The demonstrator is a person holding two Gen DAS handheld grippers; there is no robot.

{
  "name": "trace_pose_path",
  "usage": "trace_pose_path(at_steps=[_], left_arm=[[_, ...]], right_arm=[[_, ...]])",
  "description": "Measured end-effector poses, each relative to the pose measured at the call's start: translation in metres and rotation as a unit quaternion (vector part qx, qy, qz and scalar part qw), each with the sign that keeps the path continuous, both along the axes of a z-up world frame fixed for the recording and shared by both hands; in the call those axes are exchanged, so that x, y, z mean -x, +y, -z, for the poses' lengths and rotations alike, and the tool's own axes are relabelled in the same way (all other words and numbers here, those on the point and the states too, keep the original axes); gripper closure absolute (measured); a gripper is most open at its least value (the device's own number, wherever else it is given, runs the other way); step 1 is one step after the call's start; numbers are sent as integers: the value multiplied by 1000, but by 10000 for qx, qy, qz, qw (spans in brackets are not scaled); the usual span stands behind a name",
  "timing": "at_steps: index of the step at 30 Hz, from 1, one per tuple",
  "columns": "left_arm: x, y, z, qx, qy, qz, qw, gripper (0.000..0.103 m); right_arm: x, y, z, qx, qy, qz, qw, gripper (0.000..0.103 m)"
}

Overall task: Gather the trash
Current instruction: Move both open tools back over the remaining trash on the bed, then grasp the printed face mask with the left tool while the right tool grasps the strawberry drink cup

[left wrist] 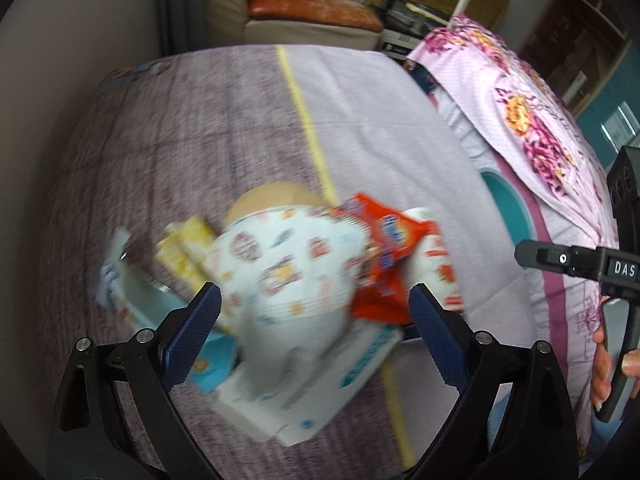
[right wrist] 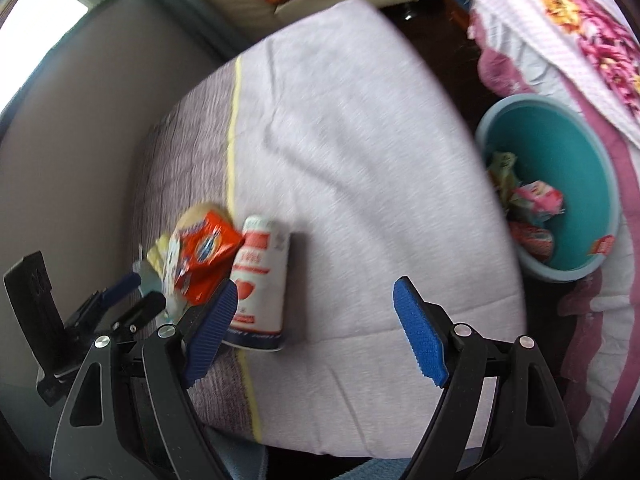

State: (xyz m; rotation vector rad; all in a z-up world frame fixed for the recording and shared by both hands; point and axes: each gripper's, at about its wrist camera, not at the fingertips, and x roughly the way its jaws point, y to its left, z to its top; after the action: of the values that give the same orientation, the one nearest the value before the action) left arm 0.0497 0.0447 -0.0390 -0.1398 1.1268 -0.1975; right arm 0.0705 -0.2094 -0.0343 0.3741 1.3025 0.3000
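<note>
A: Start at the left. What lies on the bed?

B: A heap of trash sits on the purple-grey bed cover with a yellow stripe (left wrist: pixel 312 132). Far left in the heap is a pale blue torn wrapper (left wrist: pixel 120 280), blurred. Just right of it is a yellow crinkled packet (left wrist: pixel 188 248). Then comes a white rounded plastic bag printed with small red and orange pictures (left wrist: pixel 288 276), with a tan rounded thing (left wrist: pixel 276 196) behind it on the far side; I cannot tell what that is.

A: And under the bag?

B: A flat white carton with blue lettering (left wrist: pixel 304 396) lies near, partly beneath it.

A: What about the left gripper (left wrist: pixel 316 312)?

B: Its blue-padded fingers (left wrist: pixel 192 332) are spread wide, one on each side of the white bag, grasping nothing.

A: Go on rightward.

B: An orange-red foil snack packet (left wrist: pixel 384 248) leans on the bag's right side, touching a white paper cup with red print (right wrist: pixel 260 280) lying on its side just beside the yellow stripe.

A: The right gripper (right wrist: pixel 314 328)?

B: Its fingers (right wrist: pixel 420 340) are released too, held apart above the pale part of the cover. The left one is close to the cup; whether it touches, I cannot tell.

A: And further right?

B: A round teal plastic bin (right wrist: pixel 572 160) stands on the floor between this bed and a pink floral quilt (right wrist: pixel 580 12). Inside it lie several crumpled wrappers (right wrist: pixel 528 208), green, pink and red.
</note>
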Motion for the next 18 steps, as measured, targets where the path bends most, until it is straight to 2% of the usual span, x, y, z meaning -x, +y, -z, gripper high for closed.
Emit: trace_pose_path(at_steps=[6, 18], left_arm=[[5, 20, 17, 11, 196, -144, 9997, 8], [-1, 18, 32, -58, 337, 52, 9994, 8]], right_arm=[[-4, 37, 24, -37, 302, -272, 9992, 27], [-16, 62, 52, -137, 535, -380, 9977, 27]])
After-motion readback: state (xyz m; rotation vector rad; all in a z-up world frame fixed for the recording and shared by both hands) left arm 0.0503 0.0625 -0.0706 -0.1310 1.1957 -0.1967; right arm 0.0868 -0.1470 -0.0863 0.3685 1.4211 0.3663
